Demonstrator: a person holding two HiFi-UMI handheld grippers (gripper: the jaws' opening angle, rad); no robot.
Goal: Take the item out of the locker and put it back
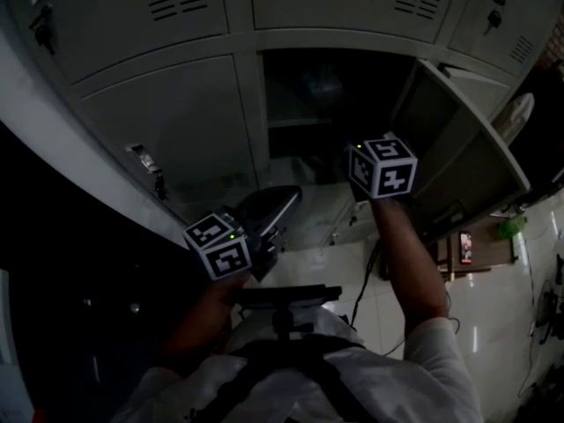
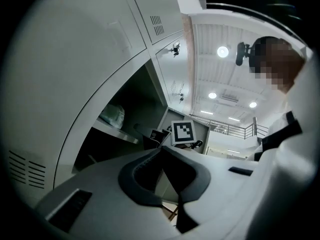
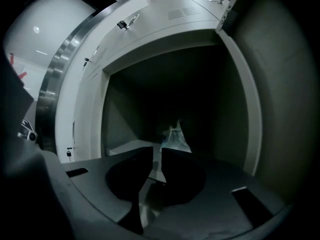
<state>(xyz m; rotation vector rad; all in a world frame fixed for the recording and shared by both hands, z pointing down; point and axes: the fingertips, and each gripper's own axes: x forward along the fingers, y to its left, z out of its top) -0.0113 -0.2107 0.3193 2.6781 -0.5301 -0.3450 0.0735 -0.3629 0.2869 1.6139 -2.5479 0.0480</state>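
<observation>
Crumpled plastic bag [image 3: 175, 136] on shelf [image 3: 125, 147] deep in open locker [image 3: 240, 114], straight ahead of right hand-held gripper [image 3: 156, 149]; jaws slightly parted, empty. Left hand-held gripper [image 2: 162, 150] clenched, empty, farther from locker, off left.

Bag [image 3: 176, 136] on shelf [image 3: 127, 148] inside locker [image 3: 120, 109]; door [image 1: 463, 157] at right.

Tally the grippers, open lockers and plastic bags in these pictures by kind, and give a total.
grippers: 2, the left gripper and the right gripper
open locker: 1
plastic bag: 1
total: 4
</observation>
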